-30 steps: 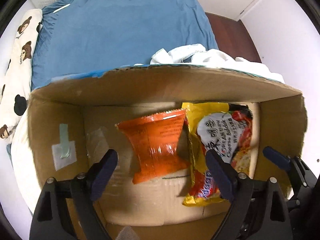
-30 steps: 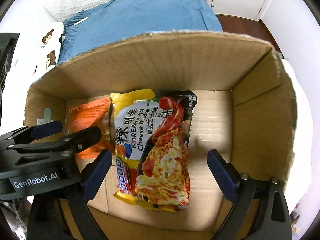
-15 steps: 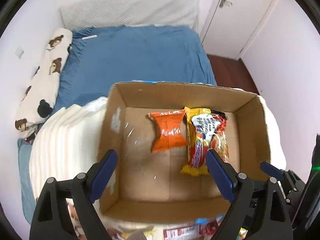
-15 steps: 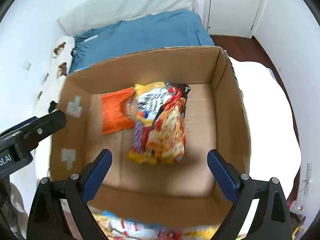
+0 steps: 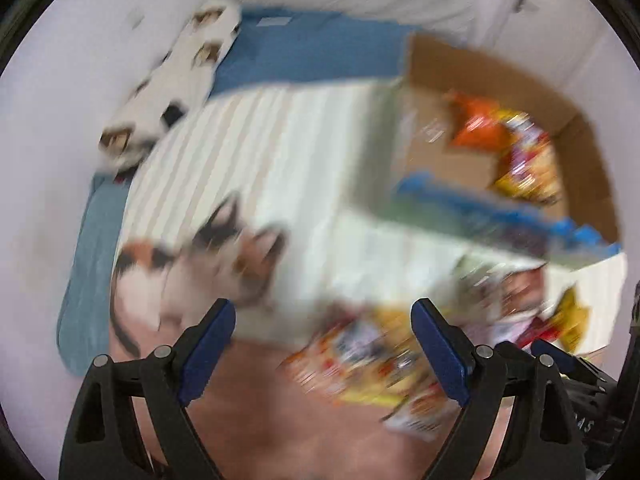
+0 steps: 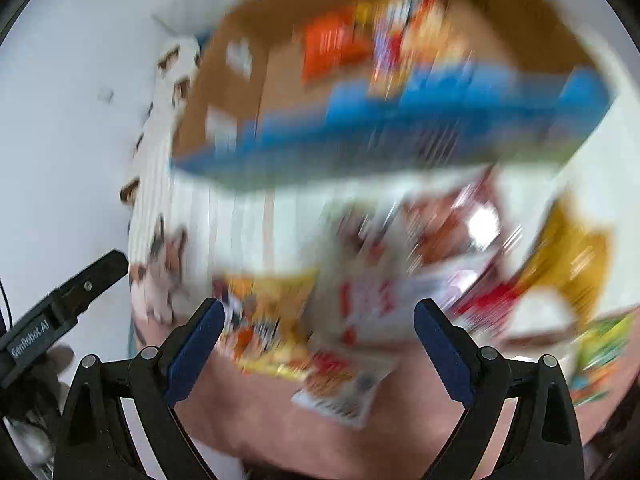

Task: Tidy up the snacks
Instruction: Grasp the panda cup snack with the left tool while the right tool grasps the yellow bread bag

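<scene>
Both views are blurred by motion. A cardboard box (image 5: 468, 168) (image 6: 280, 80) with a blue outer side stands on the bed and holds an orange snack bag (image 5: 474, 128) (image 6: 332, 50) and a yellow noodle packet (image 5: 528, 164) (image 6: 404, 32). Several loose snack packets (image 5: 376, 356) (image 6: 372, 296) lie in front of the box. My left gripper (image 5: 323, 350) is open and empty above the packets. My right gripper (image 6: 319, 350) is open and empty above them too.
A white striped blanket with a cat print (image 5: 224, 256) (image 6: 164, 264) covers the bed's near part. A blue sheet (image 5: 320, 52) and a bear-print pillow (image 5: 168, 80) lie behind. My left gripper's body (image 6: 60, 312) shows at the left of the right wrist view.
Both grippers have pulled back out of the box and swung down toward the loose packets in front of it. Both stay open and empty. The two packets remain in the box.
</scene>
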Demonstrator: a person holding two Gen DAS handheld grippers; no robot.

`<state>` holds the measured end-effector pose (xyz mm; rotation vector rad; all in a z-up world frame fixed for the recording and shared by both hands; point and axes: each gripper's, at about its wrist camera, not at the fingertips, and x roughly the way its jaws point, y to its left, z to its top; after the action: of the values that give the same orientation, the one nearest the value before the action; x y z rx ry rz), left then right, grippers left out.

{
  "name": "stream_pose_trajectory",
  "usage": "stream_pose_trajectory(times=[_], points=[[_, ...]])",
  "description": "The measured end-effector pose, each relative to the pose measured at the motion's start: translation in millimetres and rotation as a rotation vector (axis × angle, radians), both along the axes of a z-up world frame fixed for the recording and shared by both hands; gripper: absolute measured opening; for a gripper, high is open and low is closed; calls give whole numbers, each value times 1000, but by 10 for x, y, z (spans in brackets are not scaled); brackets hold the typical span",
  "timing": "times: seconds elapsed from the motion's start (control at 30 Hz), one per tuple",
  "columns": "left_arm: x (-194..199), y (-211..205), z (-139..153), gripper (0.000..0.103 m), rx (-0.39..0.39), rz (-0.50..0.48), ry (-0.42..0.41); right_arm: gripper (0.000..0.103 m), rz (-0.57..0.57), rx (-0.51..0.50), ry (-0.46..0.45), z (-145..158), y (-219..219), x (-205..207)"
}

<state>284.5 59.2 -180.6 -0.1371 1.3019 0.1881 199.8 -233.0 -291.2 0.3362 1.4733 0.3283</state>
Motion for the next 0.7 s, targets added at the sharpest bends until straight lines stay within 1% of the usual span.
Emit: stream_pose_trajectory(times=[0.07, 0.13, 0.2, 0.23, 0.3, 0.33, 0.47, 0.53, 0.63, 0.7], points=[[-174, 157, -209, 90, 17, 17, 43, 92, 15, 14, 42, -258, 204, -83], [-294, 268, -403, 90, 29, 22, 72, 87, 42, 12, 60, -462, 409, -137], [-399, 345, -575, 90, 29, 19, 103, 85, 64, -2, 73, -640, 593, -171], [-431, 381, -610, 90, 26, 14, 109, 79, 72, -14, 78, -714, 661, -183], [-473, 394, -730, 90, 18, -13, 134, 62, 87, -40, 81, -860, 775, -210], [-487, 393, -752, 90, 14, -22, 138, 48, 89, -57, 81, -887, 791, -224], [-457, 266, -889, 90, -34, -100, 161, 46, 66, -121, 65, -813, 644, -249], [-415, 135, -1007, 90, -52, -149, 202, 46, 54, -142, 60, -766, 530, -235], [-364, -62, -1180, 90, -91, -205, 245, 46, 46, -136, 91, -727, 374, -204], [-326, -139, -1277, 90, -116, -221, 257, 47, 40, -127, 92, -713, 340, -212]])
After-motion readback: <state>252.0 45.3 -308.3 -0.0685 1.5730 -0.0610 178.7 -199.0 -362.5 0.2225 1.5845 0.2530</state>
